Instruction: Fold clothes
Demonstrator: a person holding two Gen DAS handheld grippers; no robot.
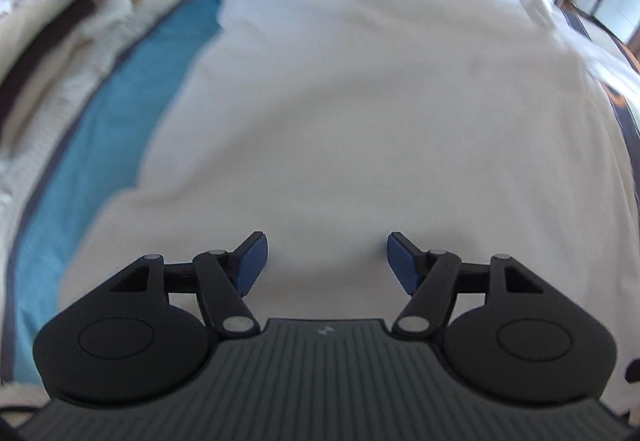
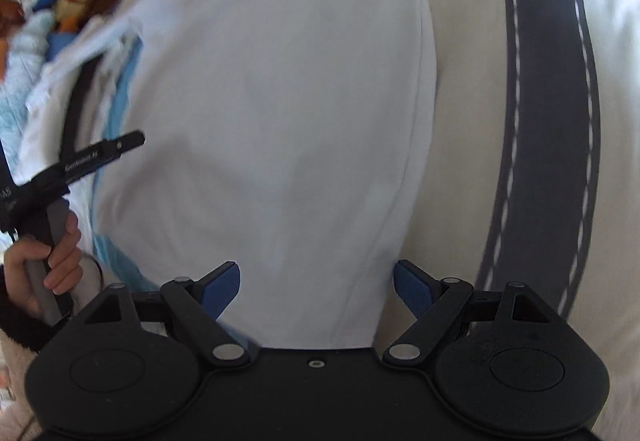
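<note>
Both claws spread wide w/ nothing gripped: left claw [image 1: 327,259] & right claw [image 2: 317,287] hang over the white shirt [image 1: 360,113], spread flat on the bed [image 1: 100,145] just ahead of my fingertips. Hand [image 2: 44,265] visible left of right claw.

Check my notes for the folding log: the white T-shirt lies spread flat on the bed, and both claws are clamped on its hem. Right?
Not quite. The white T-shirt does lie spread on the bed, but the left claw and right claw are open, gripping nothing, as both wrist views show.

Cluttered daylit room, bed [image 1: 100,129] with blue-striped cover
</note>
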